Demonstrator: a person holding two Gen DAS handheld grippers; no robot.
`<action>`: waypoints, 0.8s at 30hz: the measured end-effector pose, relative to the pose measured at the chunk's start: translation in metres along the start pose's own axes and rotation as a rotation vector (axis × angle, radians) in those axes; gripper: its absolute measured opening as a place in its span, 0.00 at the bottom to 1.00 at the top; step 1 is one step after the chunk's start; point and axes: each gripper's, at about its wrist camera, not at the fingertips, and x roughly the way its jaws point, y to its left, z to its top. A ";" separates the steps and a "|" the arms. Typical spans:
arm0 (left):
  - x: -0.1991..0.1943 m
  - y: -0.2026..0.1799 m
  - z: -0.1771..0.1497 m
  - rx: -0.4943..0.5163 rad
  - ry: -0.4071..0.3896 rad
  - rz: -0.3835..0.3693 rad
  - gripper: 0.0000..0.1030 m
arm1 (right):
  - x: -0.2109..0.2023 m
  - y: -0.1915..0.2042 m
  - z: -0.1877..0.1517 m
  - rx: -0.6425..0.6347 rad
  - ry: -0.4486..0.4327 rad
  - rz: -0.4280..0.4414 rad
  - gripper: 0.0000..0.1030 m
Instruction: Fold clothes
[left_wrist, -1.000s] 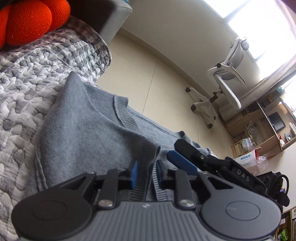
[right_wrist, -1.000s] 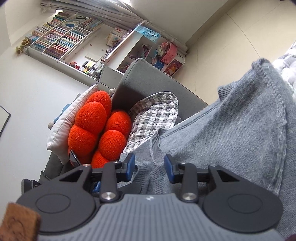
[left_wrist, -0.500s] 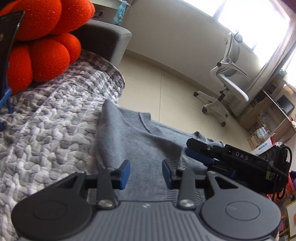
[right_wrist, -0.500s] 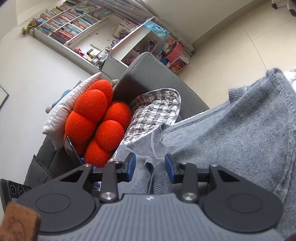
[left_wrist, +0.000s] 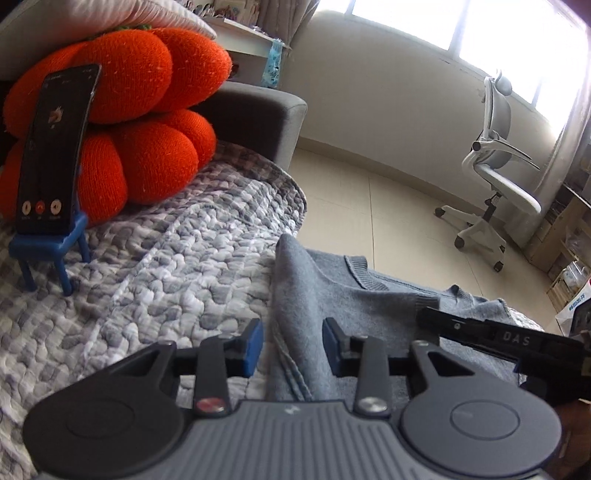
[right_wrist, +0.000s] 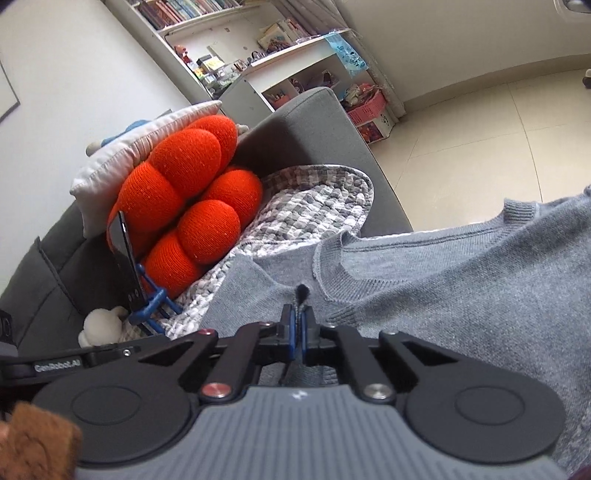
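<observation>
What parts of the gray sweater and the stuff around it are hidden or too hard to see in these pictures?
- Left wrist view: the gray sweater has its near part hidden under the open left tongs.
- Right wrist view: the fabric pinched inside the shut right tongs is hidden by the pads; the sleeves run off the right edge.
- Left wrist view: words on the phone screen are too small.
- Right wrist view: book titles on the shelves are too small.
</observation>
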 end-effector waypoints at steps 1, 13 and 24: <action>0.006 -0.001 0.001 0.006 0.005 0.006 0.31 | -0.003 -0.002 0.002 0.014 -0.015 0.008 0.04; 0.053 -0.009 0.008 0.005 0.021 0.002 0.30 | -0.016 -0.017 0.010 0.102 -0.035 -0.074 0.15; 0.084 0.009 0.027 -0.047 -0.016 -0.032 0.30 | -0.056 -0.045 0.020 0.067 -0.205 -0.471 0.39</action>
